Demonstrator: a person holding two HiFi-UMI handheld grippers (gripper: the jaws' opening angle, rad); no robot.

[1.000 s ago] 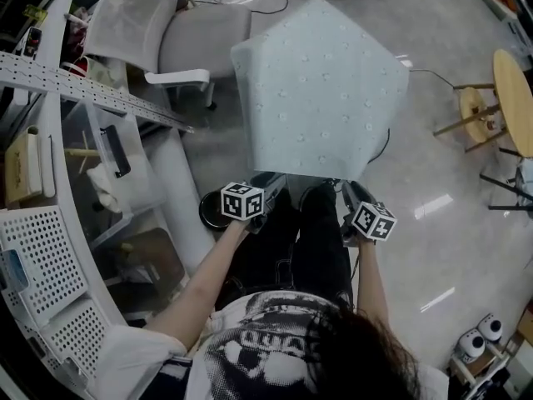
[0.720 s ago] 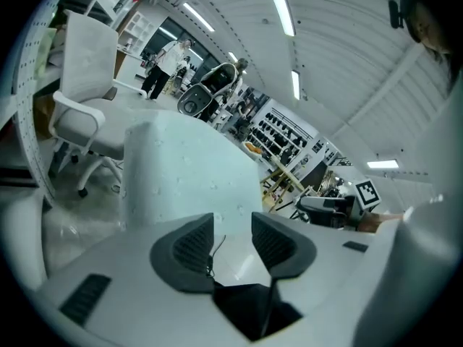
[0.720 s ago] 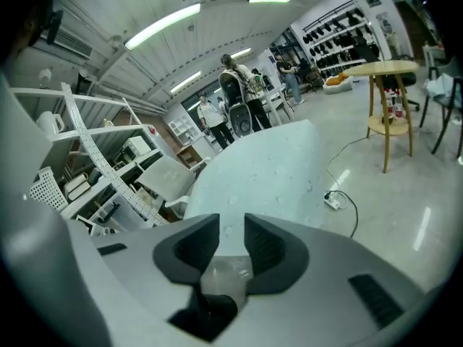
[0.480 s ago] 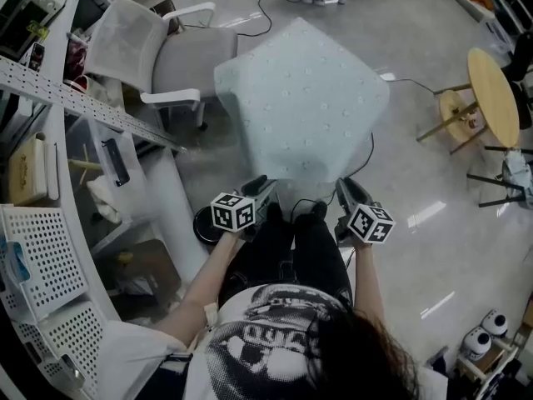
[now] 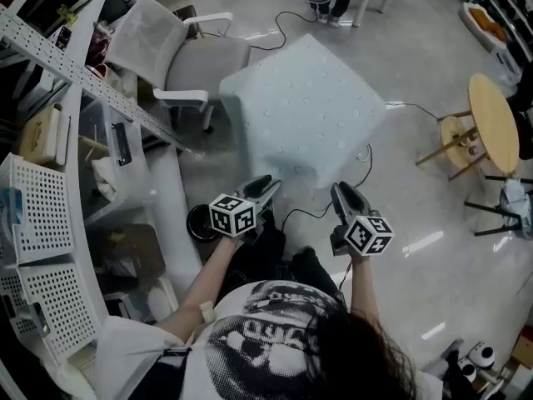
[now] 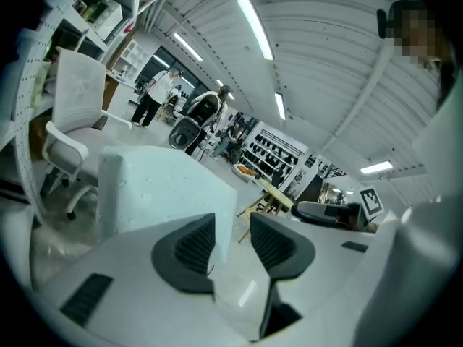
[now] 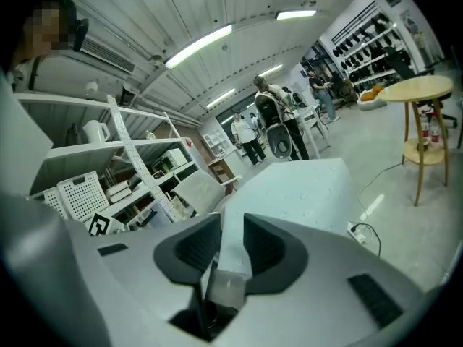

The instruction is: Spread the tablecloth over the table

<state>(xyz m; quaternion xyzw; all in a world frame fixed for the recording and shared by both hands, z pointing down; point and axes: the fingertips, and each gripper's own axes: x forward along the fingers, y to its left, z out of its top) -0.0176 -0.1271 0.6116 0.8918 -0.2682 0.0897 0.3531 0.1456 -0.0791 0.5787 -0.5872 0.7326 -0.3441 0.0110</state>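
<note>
Forearms reached forward, both claws tilted slightly downward. White left claw (image 5: 263, 183) and white right claw (image 5: 341, 192) were released and empty, jaws having just narrowed a little. Pale blue dotted tablecloth (image 5: 304, 107) covered the hidden surface just ahead, beside a grey office chair (image 5: 196, 57), squarish, one corner toward the person.

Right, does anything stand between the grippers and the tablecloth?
Nothing visible does. The left gripper and the right gripper face the draped tablecloth across open air; a cable lies on the floor beneath. Their jaws have just been closing slightly yet stand apart, empty.
</note>
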